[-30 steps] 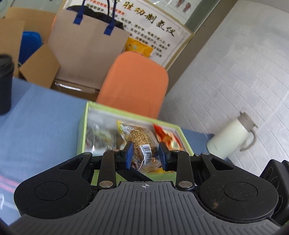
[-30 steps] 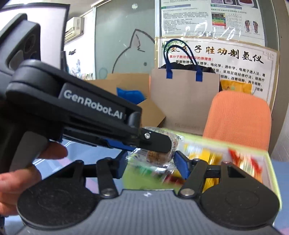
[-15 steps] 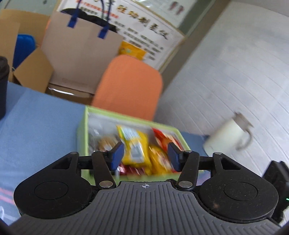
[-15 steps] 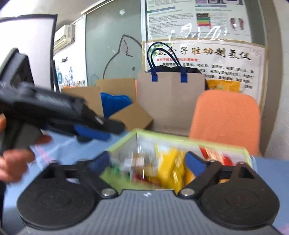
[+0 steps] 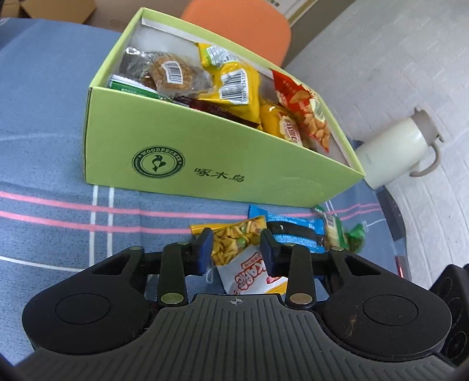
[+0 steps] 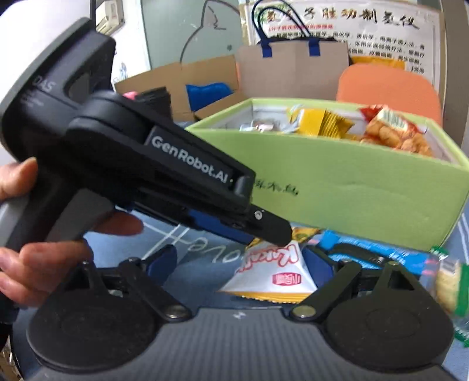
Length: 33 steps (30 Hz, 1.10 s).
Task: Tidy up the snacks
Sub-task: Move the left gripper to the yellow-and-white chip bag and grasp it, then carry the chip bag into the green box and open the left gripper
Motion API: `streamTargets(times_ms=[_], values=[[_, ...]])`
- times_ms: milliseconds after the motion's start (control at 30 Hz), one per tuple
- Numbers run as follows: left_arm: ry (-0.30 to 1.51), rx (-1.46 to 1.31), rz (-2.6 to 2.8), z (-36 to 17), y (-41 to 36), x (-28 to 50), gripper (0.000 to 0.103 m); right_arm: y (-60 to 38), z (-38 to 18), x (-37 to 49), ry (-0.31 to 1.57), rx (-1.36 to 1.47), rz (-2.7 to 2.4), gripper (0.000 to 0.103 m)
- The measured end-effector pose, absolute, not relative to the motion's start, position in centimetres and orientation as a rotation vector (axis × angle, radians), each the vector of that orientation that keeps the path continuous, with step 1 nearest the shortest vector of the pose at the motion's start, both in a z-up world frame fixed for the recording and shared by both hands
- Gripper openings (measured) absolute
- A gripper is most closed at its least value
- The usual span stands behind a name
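Observation:
A green cardboard box point(image 5: 205, 152) holds several snack packets. In front of it on the blue cloth lie a clear packet of yellow crackers point(image 5: 231, 240), a white packet with red letters point(image 5: 249, 275), a blue packet point(image 5: 293, 228) and a green packet point(image 5: 340, 231). My left gripper point(image 5: 236, 249) is open, low over the cracker packet, fingers either side of it. My right gripper point(image 6: 243, 260) is open, just above the white packet point(image 6: 272, 272). The left gripper point(image 6: 272, 231) shows in the right wrist view, its tip at the white packet. The box also shows there point(image 6: 351, 187).
A cream jug point(image 5: 395, 152) stands right of the box at the table's edge. An orange chair point(image 5: 240, 20) is behind the box. Cardboard boxes and a paper bag point(image 6: 293, 73) stand further back.
The left gripper let go of the cookie packet into the box, then dropped down to the packets in front of it. The right gripper also lowered and opened wider.

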<state>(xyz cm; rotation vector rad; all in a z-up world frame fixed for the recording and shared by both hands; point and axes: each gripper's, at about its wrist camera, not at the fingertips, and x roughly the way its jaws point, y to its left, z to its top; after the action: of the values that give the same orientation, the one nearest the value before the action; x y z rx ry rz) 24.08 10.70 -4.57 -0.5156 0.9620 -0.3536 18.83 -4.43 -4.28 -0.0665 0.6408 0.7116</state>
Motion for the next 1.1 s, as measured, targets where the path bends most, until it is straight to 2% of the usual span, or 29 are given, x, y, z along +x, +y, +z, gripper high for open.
streamTargets(times_ms=[133,433,533,600,667,733,800,867,1033,1100], values=[[0.975,-0.532,-0.369,-4.4,11.2,22.7,0.003,-4.6,-4.1,16.5,0.635,-0.049,0.725,0.094],[0.978,-0.549,-0.393,-4.7,10.1,15.4,0.004,-5.5,-4.0,9.9,0.639,-0.041,0.701,0.094],[0.964,-0.521,-0.404,-4.7,9.3,13.6,0.014,-6.6,-4.1,8.7,0.632,-0.012,0.675,0.093],[0.947,-0.535,-0.386,-4.4,9.5,13.2,0.016,-7.3,-4.0,8.5,0.625,-0.018,0.620,0.093],[0.911,-0.531,-0.374,-3.6,9.9,12.7,0.033,-7.7,-4.0,8.6,0.615,-0.032,0.583,0.093],[0.900,-0.504,-0.362,-3.2,9.7,12.6,0.038,-7.6,-4.3,8.8,0.618,-0.016,0.591,0.093],[0.914,-0.478,-0.367,-3.3,9.0,12.9,0.038,-7.1,-4.5,8.9,0.614,-0.031,0.591,0.093],[0.947,-0.469,-0.382,-3.9,8.3,13.3,0.031,-6.7,-4.8,8.9,0.612,-0.060,0.590,0.090],[0.963,-0.476,-0.398,-5.1,7.8,13.4,0.029,-7.0,-5.3,9.9,0.626,-0.057,0.590,0.071],[0.958,-0.484,-0.395,-5.1,7.9,13.4,0.025,-6.8,-5.6,9.8,0.625,-0.063,0.598,0.070]])
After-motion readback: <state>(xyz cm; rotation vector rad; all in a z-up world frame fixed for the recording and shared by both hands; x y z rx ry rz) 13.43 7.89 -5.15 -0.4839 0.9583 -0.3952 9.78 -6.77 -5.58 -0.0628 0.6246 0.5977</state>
